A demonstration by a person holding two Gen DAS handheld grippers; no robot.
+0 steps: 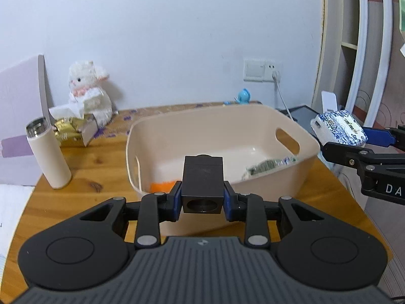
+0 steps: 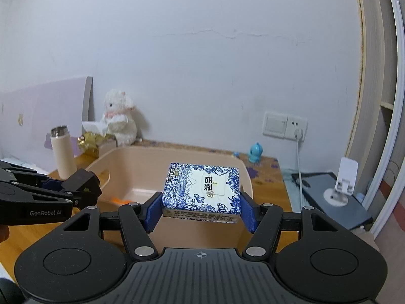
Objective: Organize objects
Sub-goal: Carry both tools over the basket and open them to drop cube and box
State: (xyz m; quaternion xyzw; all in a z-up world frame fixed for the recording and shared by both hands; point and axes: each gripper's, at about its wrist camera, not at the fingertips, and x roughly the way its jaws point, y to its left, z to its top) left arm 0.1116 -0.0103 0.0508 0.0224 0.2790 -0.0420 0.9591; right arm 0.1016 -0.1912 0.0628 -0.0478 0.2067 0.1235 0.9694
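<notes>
Left gripper (image 1: pixel 202 197): clamped on a black block (image 1: pixel 203 185), just in front of the tub (image 1: pixel 298 177).
Right gripper (image 2: pixel 201 209): clamped on a tissue pack (image 2: pixel 202 190), above the tub's near rim.
Left view only: a packet (image 1: pixel 268 166) and something orange (image 1: pixel 162 186) inside the tub.
Right view only: a white stand (image 2: pixel 341 182), right of the tub.

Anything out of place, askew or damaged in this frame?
Nothing looks damaged or spilled. The left gripper holds a black block and the right gripper a tissue pack, both level, near the beige bin. The cup stands upright.
</notes>
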